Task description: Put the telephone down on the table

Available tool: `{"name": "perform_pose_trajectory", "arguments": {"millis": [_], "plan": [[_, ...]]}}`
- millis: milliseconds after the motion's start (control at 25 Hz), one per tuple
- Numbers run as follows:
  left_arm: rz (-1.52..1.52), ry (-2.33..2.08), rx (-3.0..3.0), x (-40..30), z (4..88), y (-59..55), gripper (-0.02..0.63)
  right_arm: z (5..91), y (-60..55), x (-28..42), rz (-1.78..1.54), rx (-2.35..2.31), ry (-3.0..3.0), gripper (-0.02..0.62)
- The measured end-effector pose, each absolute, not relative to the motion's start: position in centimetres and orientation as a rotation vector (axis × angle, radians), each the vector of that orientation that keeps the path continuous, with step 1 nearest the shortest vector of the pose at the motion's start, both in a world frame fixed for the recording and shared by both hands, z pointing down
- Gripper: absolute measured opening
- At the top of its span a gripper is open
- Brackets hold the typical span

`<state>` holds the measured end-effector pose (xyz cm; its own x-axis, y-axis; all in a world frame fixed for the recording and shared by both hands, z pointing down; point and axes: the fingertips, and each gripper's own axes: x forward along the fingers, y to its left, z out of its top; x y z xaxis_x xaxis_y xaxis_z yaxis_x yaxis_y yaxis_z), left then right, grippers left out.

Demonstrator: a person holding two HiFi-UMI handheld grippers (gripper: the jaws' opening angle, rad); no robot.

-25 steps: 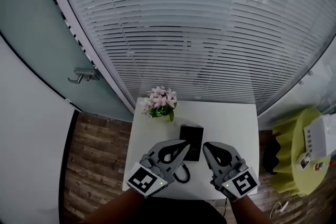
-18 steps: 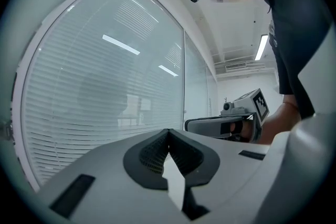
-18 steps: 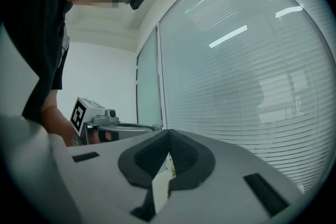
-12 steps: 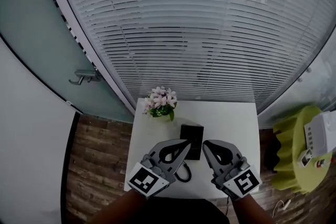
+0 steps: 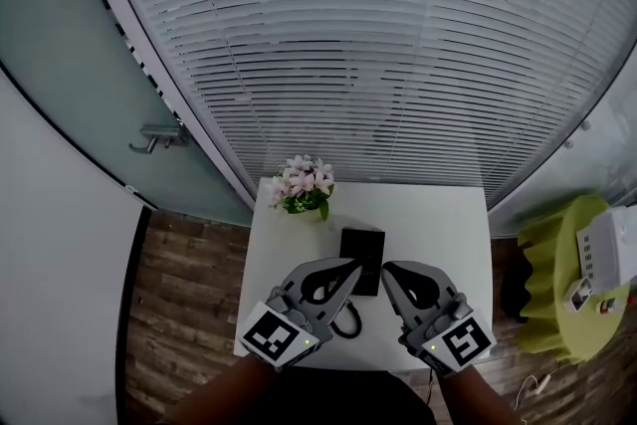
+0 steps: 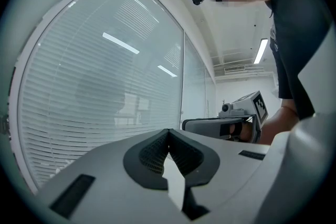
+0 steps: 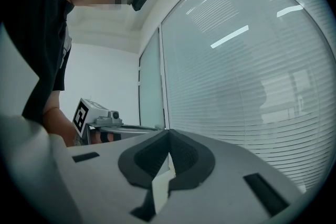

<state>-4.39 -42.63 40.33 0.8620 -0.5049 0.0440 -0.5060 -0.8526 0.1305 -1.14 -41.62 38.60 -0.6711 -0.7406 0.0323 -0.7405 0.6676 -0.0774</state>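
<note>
Backdrop: white slatted blinds are seen behind a small white desk.
Telephone: the black telephone is seen near the middle of the desk, apparently lying flat; its coiled cord trails toward the near edge.
Left tool: the left tool is held level over the near edge, jaws pressed together with nothing between them.
Right tool: the right tool is held beside it, likewise closed and empty, its tip just right of the telephone.
Step in hand: the set-down is judged either finished or not begun; which one cannot be told.
Doing it well: if the telephone is to be lifted, the jaws should be widened first, the body gripped by its long sides, kept level, and released only once full contact is made.
Hazards: the cord should be kept out of the jaws, and the flowers at the far left corner left undisturbed.
</note>
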Motion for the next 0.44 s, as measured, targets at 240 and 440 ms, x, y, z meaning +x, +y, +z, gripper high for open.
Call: {"name": "perform_pose_trajectory", "arguments": {"millis": [240,440], "plan": [[0.031,-0.816,2.922,-4.51,40.22,-42.72,0.009,38.18,-41.63,-1.39,-0.147,-1.244,2.848,0.023],[0.032,-0.819,2.914,-4.40,40.17,-42.81,0.009,38.27,-41.99,-1.41,-0.145,-1.243,2.857,0.023]]}}
